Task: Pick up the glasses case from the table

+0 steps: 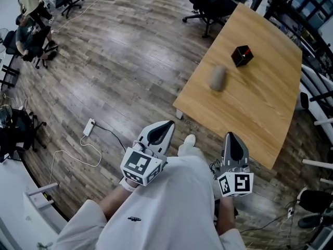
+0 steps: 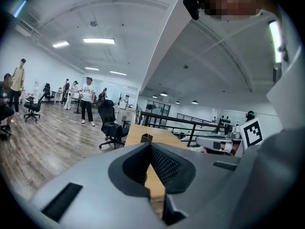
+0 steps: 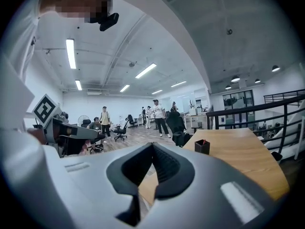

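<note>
The grey glasses case lies on the wooden desk, near a small black box but not touching it. The left gripper and the right gripper are close to the person's body, well apart from the case. The jaws of both are clenched together on nothing.

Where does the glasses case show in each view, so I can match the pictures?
Head view: the glasses case is upper right of centre, lying on the table, left of the black box and nearer than it.
Left gripper view: not visible.
Right gripper view: not visible.
Shared landmark: the black box, which stands on the table in all three views.
</note>
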Demonstrator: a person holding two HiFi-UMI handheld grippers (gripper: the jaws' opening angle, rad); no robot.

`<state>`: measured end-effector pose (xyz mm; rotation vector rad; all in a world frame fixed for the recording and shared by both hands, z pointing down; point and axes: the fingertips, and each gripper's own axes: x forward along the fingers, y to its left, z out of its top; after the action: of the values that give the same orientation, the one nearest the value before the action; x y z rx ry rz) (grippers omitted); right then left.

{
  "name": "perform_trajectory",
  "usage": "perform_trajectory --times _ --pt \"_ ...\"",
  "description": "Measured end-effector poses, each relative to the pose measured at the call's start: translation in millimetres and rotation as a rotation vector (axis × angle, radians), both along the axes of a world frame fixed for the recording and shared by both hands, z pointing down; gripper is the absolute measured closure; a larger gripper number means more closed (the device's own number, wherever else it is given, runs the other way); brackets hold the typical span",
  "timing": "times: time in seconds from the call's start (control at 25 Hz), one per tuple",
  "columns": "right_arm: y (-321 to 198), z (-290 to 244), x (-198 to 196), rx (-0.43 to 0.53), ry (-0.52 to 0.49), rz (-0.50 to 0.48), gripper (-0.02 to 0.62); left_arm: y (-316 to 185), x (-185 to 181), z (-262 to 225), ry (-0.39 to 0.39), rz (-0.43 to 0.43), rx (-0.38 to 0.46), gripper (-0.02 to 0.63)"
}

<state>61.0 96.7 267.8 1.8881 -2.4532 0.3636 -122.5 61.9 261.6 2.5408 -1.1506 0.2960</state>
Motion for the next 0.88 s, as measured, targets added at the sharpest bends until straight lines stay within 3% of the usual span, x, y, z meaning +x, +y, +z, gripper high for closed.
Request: perform_trajectory --times 0.16,0.44,0.88 --pt "-44.5 0.2 29.0 0.009 -0.082 -0.036 0.584 -40.9 33.9 -1.5 0.006 -0.026 0.021 0.6" --pt "-95.1 -0.9 50.6 0.028 -0.02 -0.108 0.584 -77.6 69.1 -1.1 -0.008 -0.06 0.024 0.6" --pt "-114.7 13.0 63.1 -0.012 -0.02 -0.105 0.584 -96.5 67.2 3.8 -0.018 -0.09 -0.008 0.6"
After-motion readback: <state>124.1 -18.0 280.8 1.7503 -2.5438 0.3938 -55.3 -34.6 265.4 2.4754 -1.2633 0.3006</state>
